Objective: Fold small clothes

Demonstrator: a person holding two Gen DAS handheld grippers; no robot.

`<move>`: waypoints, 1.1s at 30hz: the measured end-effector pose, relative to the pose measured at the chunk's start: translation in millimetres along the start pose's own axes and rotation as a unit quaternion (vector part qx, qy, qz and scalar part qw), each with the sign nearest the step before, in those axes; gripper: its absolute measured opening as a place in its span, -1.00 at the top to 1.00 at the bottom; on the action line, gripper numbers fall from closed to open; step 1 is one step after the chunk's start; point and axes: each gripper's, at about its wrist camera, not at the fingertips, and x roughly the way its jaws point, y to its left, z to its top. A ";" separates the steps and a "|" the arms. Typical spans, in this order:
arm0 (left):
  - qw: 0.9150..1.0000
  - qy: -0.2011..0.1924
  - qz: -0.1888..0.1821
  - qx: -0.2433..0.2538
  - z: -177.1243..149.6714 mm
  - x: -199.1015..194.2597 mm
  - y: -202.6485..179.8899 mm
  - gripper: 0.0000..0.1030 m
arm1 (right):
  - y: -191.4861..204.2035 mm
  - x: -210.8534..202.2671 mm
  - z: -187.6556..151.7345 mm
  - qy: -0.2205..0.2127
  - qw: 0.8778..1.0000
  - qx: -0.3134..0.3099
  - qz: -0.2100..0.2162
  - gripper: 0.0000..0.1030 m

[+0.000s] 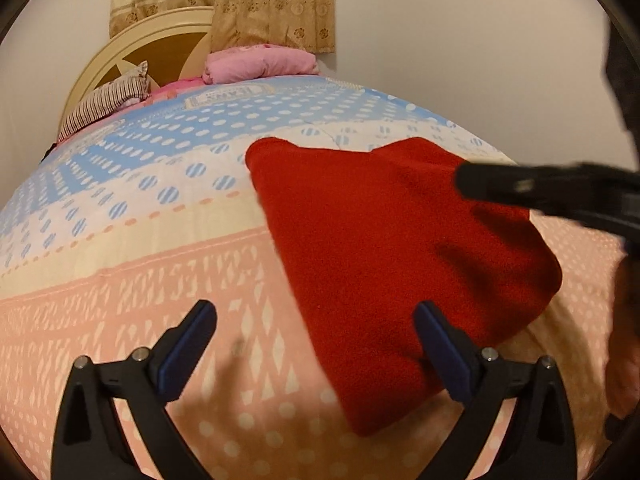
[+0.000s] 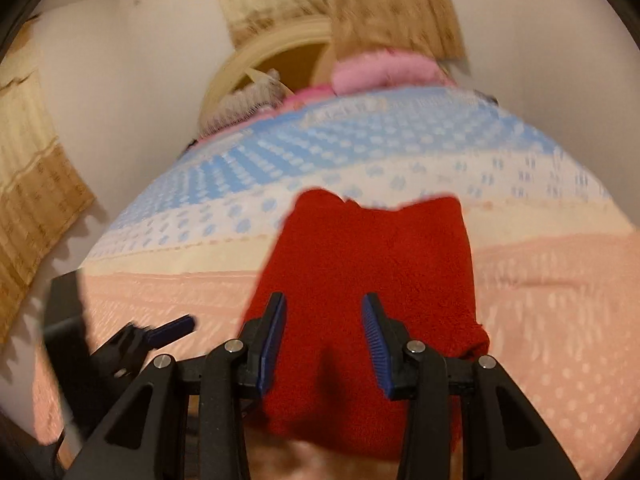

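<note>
A folded red garment [image 1: 384, 248] is spread on the bed [image 1: 120, 280]. The left gripper [image 1: 316, 344] is held released beside its near-left edge; the right gripper [image 2: 324, 336] is parted above its near end, gripping nothing.

Fuzzy matt red fleece garment [image 1: 392, 248]; smooth printed cotton bedsheet [image 1: 140, 264]; matt black plastic tongs [image 2: 324, 340]

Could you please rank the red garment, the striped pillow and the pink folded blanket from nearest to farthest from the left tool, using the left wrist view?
From the left tool:
1. Red garment, just ahead, against its right finger.
2. Striped pillow, far left by the headboard.
3. Pink folded blanket, at the bed's far end, centre.
</note>
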 end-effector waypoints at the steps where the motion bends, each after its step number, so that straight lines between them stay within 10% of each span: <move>1: 1.000 0.000 0.001 0.000 -0.9 0.1 0.5 -1.00 | -7.5 6.4 -1.6 0.007 1.000 0.008 -0.004 0.21; 33: 1.000 -0.021 0.021 0.007 12.9 -4.6 -2.8 -1.00 | -35.0 36.7 -40.0 -0.025 0.999 -0.012 -0.030 0.20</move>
